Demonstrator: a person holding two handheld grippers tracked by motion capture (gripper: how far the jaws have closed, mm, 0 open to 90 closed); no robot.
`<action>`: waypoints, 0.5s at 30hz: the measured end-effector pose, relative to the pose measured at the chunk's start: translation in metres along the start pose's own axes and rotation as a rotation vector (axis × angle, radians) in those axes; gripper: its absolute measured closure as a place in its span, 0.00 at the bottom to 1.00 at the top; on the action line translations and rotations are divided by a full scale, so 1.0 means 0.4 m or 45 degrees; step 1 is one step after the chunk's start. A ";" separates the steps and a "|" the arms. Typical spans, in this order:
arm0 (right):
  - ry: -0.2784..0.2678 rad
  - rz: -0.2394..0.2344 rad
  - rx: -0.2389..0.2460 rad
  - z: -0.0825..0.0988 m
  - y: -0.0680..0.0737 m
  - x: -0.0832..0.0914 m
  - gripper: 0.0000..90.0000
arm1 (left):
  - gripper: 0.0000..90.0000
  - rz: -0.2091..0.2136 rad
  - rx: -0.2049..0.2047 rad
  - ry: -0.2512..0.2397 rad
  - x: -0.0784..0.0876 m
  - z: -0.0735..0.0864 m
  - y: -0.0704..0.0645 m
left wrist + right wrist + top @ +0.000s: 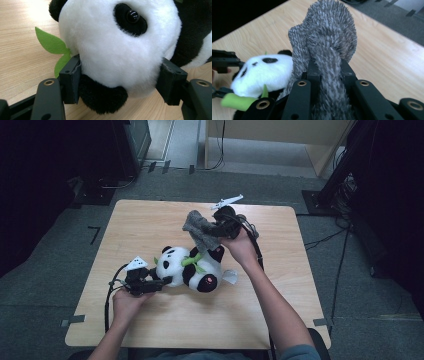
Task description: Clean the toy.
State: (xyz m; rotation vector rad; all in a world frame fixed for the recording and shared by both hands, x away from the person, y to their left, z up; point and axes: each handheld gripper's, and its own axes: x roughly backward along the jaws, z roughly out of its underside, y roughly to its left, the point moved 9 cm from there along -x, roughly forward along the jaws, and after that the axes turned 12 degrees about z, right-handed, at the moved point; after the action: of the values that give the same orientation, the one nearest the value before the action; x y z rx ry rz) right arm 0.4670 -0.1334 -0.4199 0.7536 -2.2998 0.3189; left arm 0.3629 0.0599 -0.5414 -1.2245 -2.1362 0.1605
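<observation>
Right gripper (328, 72) jaws pinch grey cloth (327, 37); left gripper (120, 82) clamps panda's head (120, 42).

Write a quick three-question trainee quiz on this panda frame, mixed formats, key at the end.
1. True or false: the left gripper has its jaws pressed on the panda's head.
2. What does the right gripper hold? A) a green leaf B) a grey fuzzy cloth C) a cable
3. In the high view, how does the panda lie on the wooden table?

Key
1. True: each pad dents the white plush, one on either side.
2. B: the grey fuzzy cloth is pinched between the shut jaws and lifted above the toy.
3. On its side, head toward the left gripper.
</observation>
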 end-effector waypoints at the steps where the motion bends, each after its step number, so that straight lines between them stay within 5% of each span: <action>1: -0.012 0.004 0.001 -0.007 -0.002 0.009 0.85 | 0.35 -0.001 -0.003 0.001 0.000 0.000 0.001; 8: -0.080 0.018 0.007 -0.028 -0.017 0.071 0.84 | 0.35 -0.001 -0.004 0.001 0.000 0.000 0.001; 15: -0.086 0.071 0.002 0.014 -0.070 0.115 0.84 | 0.35 0.000 0.000 -0.001 0.000 0.000 0.000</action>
State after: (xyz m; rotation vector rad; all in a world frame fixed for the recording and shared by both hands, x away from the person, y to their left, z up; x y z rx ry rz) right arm 0.4532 -0.1778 -0.3922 0.7121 -2.3876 0.3245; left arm 0.3630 0.0597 -0.5414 -1.2247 -2.1363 0.1613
